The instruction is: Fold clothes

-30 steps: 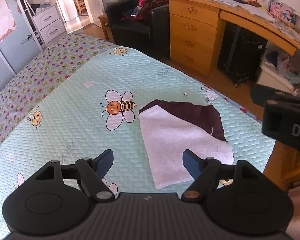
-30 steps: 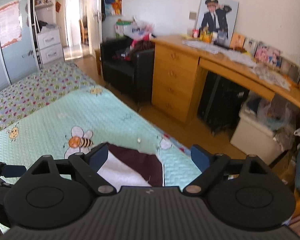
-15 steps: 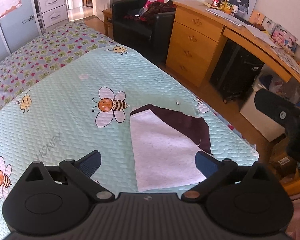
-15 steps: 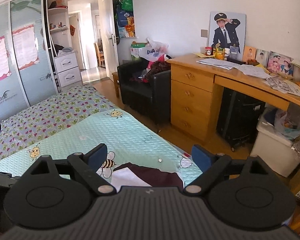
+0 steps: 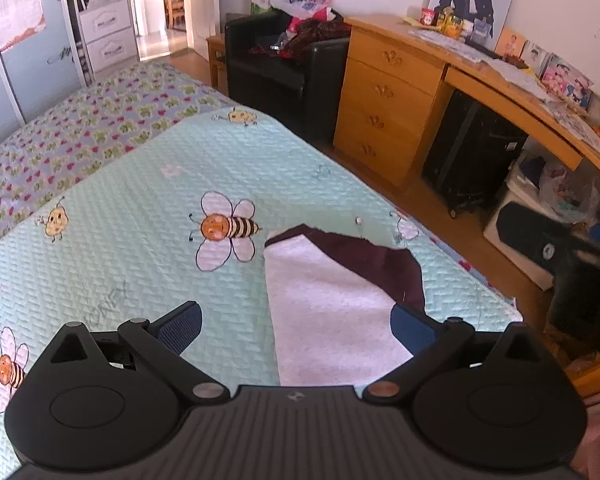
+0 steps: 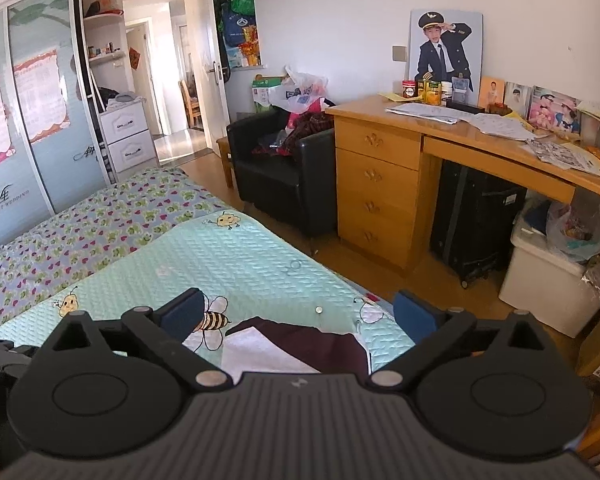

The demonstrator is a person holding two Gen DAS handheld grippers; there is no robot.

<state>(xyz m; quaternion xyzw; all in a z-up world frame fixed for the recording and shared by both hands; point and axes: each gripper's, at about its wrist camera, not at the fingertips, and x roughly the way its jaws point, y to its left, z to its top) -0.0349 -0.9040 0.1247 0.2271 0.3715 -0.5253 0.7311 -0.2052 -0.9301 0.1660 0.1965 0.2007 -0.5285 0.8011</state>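
The folded garment (image 5: 332, 312), white over maroon, lies flat on the mint quilt (image 5: 140, 240) near the bed's edge at 3 o'clock. Open quilt spreads toward 9 and 12. The left gripper (image 5: 296, 326) and right gripper (image 6: 298, 314) have just been opening; both jaws stand wide apart, holding nothing. A desk (image 6: 380, 184) and armchair (image 6: 284, 176) stand across the wooden floor (image 6: 340, 260).

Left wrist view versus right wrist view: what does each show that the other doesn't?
Only the left wrist view shows the cloth's near edge and the right gripper from outside, at the frame's right edge. Only the right wrist view shows the wardrobe tops and the whole portrait. Both show the bee blanket, the armchair, the desk, and each camera's own open, empty gripper: left, right.
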